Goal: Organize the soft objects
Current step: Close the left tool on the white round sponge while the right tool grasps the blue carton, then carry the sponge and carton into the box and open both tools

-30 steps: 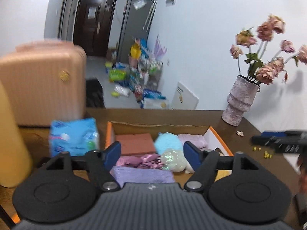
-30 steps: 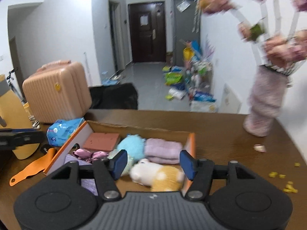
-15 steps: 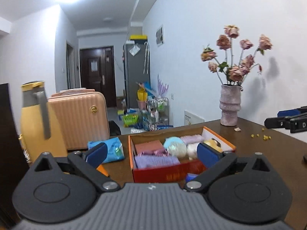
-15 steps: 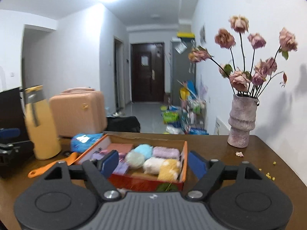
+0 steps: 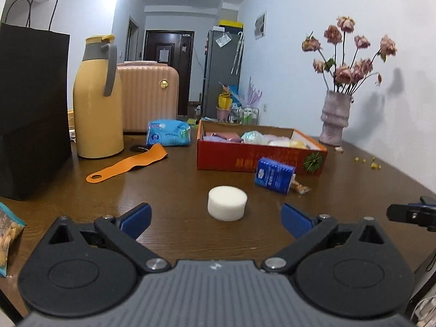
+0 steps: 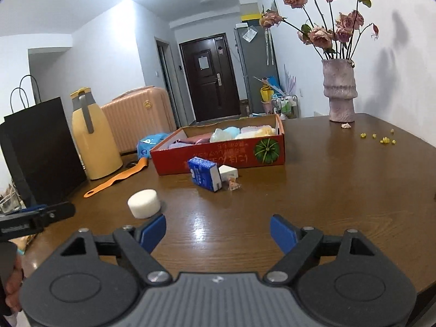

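A white round sponge lies on the brown table just ahead of my left gripper, which stands wide open and apart from it. In the right wrist view the sponge sits ahead and left of my right gripper, whose jaws are opening with nothing between them. Behind stands a red cardboard box holding several soft items in pastel colours. A blue tissue packet and a small white block lie in front of the box.
A yellow thermos, a black paper bag, an orange strap and a blue wipes pack occupy the left. A vase of dried roses and yellow crumbs sit at the right. A snack bag lies near left.
Both grippers have drawn back from over the box and dropped toward the table. Their jaws have spread wider. The sponge and the tissue packet have come into view.
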Motion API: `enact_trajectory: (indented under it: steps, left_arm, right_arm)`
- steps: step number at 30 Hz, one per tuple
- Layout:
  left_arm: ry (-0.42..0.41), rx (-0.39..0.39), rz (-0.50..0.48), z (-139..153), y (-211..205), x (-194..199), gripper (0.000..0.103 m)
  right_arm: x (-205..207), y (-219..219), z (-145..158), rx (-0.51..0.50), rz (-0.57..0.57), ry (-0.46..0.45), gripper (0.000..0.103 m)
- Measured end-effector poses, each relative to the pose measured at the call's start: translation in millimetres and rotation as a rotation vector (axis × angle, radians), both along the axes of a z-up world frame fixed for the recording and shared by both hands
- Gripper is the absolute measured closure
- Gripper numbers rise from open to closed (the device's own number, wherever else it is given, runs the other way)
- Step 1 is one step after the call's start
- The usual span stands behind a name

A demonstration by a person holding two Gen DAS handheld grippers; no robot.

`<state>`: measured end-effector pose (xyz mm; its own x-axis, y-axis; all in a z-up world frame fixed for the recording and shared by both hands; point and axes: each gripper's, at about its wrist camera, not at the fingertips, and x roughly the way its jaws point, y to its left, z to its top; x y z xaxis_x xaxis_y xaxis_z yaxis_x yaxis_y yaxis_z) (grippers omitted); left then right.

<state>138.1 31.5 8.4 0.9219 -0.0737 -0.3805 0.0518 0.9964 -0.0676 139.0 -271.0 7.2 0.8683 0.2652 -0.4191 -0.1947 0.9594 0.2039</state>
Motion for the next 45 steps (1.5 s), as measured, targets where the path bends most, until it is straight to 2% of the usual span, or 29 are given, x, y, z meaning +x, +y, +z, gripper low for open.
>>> enact_trajectory:
  steps: [5,11,14,16,21,23,27,28,30,37,42,45]
  left_arm:
    - [0.025,-0.010,-0.011,-7.0,-4.8,15.2,0.000]
    - [0.079,0.019,-0.037,-21.3,-15.2,54.9,0.000]
    - [0.092,0.062,-0.046,-29.7,-21.6,83.9,0.000]
    - [0.112,0.072,-0.048,-36.0,-23.9,106.3,0.000]
    - [0.172,0.041,-0.061,-48.3,-25.5,144.7,0.002]
    - [0.204,0.005,-0.070,-51.4,-23.4,155.3,0.007]
    - [0.244,-0.032,-0.064,-56.0,-19.3,169.8,0.035]
    - [0.248,-0.042,-0.062,-57.1,-17.8,172.0,0.042]
    - [0.246,-0.048,-0.065,-58.0,-16.7,174.4,0.044]
    - [0.231,-0.042,-0.085,-55.0,-21.4,168.8,0.047]
    - [0.186,-0.029,-0.106,-39.3,-28.9,146.8,0.047]
    - [0.168,-0.033,-0.131,-33.5,-36.6,127.6,0.047]
  right_arm:
    - [10.2,4.3,-5.4,-0.037,-0.015,-0.007,0.020]
    - [45.3,12.8,-15.4,-0.063,0.015,0.038,0.022]
    - [73.5,17.6,-14.0,-0.054,0.038,0.039,0.022]
    - [95.1,24.8,-13.0,-0.082,0.057,0.024,0.023]
    - [159.6,47.9,-14.4,-0.141,0.121,0.017,0.026]
    - [183.8,57.6,-17.4,-0.156,0.153,0.021,0.029]
    - [227.8,73.5,-27.3,-0.141,0.174,0.080,0.044]
    - [235.5,75.1,-29.9,-0.129,0.171,0.090,0.050]
    - [246.1,77.5,-35.1,-0.126,0.164,0.107,0.068]
    - [241.1,70.8,-37.3,-0.063,0.159,0.097,0.075]
    - [196.8,57.6,-29.6,-0.044,0.162,0.070,0.076]
    - [163.5,47.9,-30.0,-0.027,0.163,0.087,0.076]
